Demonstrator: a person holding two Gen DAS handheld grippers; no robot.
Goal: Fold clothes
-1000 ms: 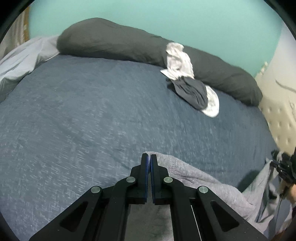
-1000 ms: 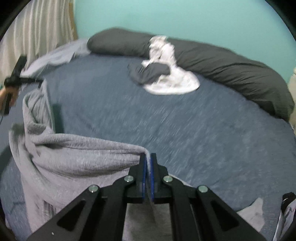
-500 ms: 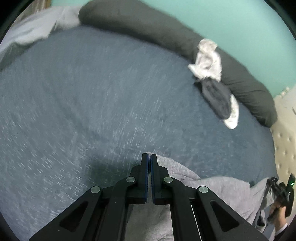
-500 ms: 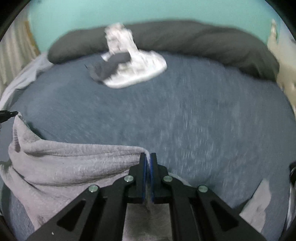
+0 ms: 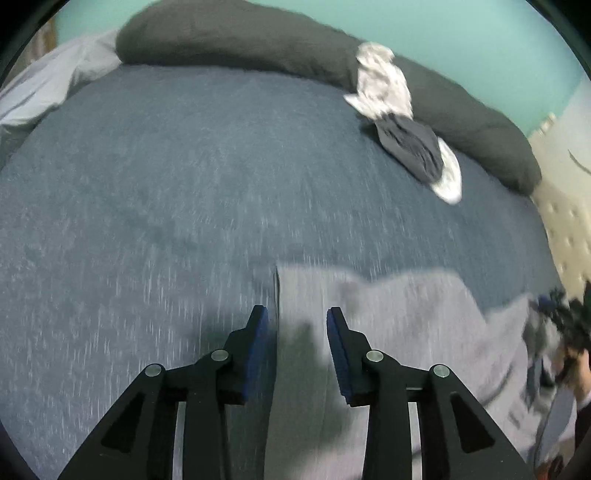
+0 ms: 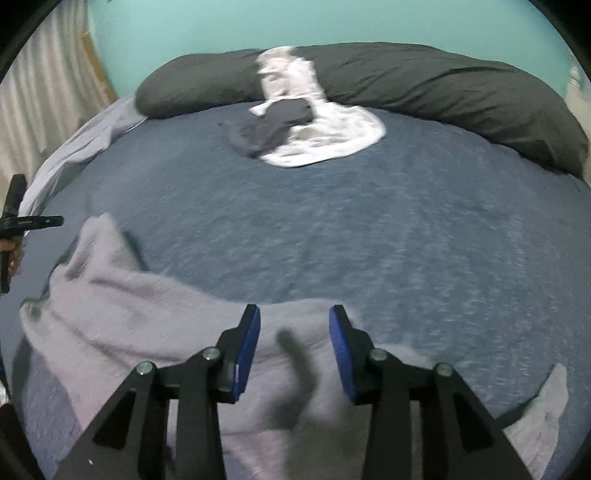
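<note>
Blue bed [image 5: 184, 206], teal wall [image 5: 461, 33] at 12 o'clock; left tool [image 5: 298, 321] and right tool [image 6: 294, 321], previously clenched, had released the grey garment [image 6: 147, 314].

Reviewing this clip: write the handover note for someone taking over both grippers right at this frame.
Left gripper: open, holding nothing, above the grey garment.
Right gripper: open, holding nothing, over the same garment's near edge.
The grey garment lies rumpled on the blue bed, not visibly folded; the picture is blurred.
A white garment with a dark garment on it sits against the dark bolster pillow, untouched.
Done: the grey garment is laid down on the bed.
Left: flatten and fold it, then probably the far two.
</note>
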